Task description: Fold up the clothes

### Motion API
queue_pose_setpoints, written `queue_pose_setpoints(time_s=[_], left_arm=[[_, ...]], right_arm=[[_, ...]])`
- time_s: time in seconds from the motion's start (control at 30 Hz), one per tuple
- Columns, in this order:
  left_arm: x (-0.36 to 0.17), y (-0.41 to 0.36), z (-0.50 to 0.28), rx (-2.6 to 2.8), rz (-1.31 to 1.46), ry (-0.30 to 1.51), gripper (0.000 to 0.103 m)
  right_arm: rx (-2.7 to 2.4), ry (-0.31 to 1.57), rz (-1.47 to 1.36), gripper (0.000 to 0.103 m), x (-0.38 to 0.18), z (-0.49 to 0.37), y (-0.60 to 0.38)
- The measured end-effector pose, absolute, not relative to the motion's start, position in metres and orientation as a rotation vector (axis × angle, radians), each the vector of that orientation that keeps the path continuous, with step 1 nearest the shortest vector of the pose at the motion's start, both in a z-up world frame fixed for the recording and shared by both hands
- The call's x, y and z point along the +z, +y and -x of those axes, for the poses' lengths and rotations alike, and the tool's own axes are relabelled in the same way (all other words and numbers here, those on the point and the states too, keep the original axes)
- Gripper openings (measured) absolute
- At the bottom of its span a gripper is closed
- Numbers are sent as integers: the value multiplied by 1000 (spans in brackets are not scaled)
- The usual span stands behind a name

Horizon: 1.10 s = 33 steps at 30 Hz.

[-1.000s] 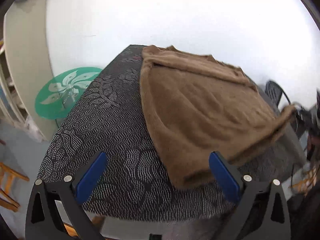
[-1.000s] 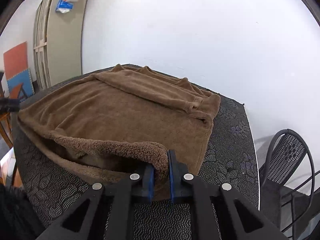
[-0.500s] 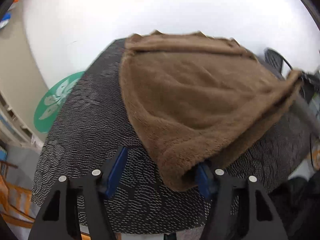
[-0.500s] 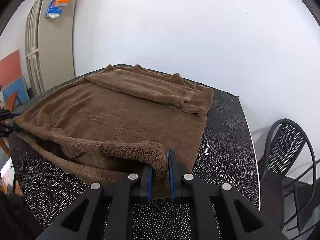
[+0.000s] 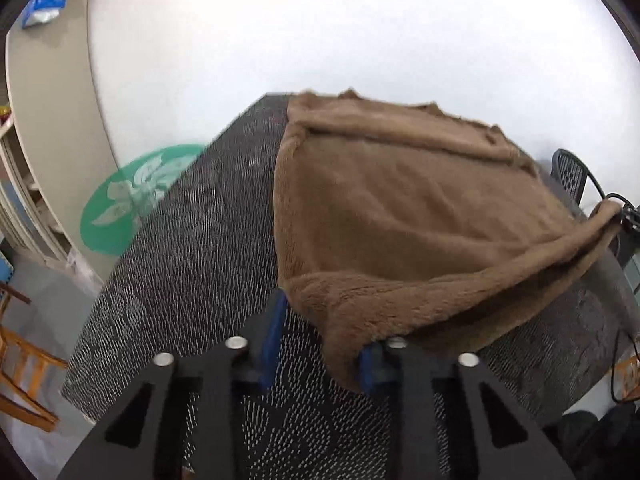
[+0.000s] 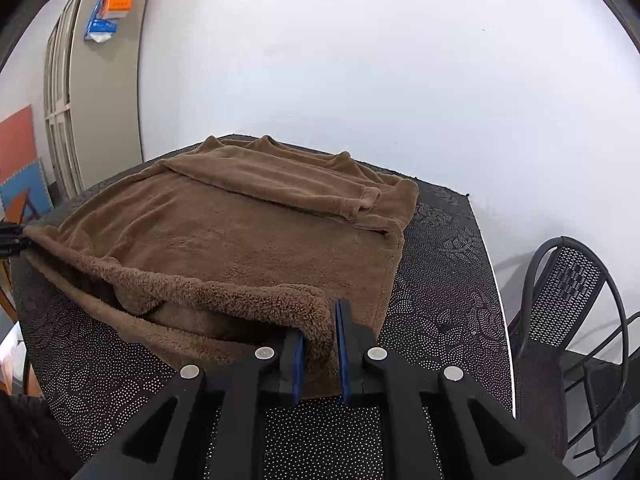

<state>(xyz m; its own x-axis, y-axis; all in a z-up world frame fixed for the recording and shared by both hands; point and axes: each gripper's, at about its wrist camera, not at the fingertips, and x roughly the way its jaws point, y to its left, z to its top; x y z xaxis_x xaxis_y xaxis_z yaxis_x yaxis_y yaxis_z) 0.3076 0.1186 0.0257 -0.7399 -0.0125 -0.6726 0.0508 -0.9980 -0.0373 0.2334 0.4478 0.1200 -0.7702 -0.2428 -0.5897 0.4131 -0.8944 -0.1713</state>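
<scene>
Black mesh chair [image 6: 576, 280], green disc [image 5: 132, 196], perhaps glass

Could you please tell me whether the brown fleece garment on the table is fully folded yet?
Not yet: the brown fleece garment lies mostly spread, its near hem lifted; the right hand-held gripper pinches one corner.

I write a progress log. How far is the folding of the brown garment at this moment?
Done: a sleeve already lies folded across the far part of the brown garment. In hand: the right gripper is shut on the near hem corner; the left gripper has not shut on the other corner. Left: carrying the hem over toward the far edge of the table.
</scene>
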Motion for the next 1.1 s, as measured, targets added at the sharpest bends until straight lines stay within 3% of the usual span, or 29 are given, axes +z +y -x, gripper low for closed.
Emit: queue_pose_setpoints(time_s=[0.23, 0.83, 1.1], left_arm=[[75, 117, -309, -2973, -907, 9, 29], [165, 133, -258, -3068, -602, -392, 30], [206, 132, -206, -3090, -522, -404, 30]], right_arm=[[-2711, 410, -705, 13, 140, -247, 451], [-2837, 510, -440, 13, 205, -241, 450], [-2883, 516, -342, 13, 240, -199, 448]])
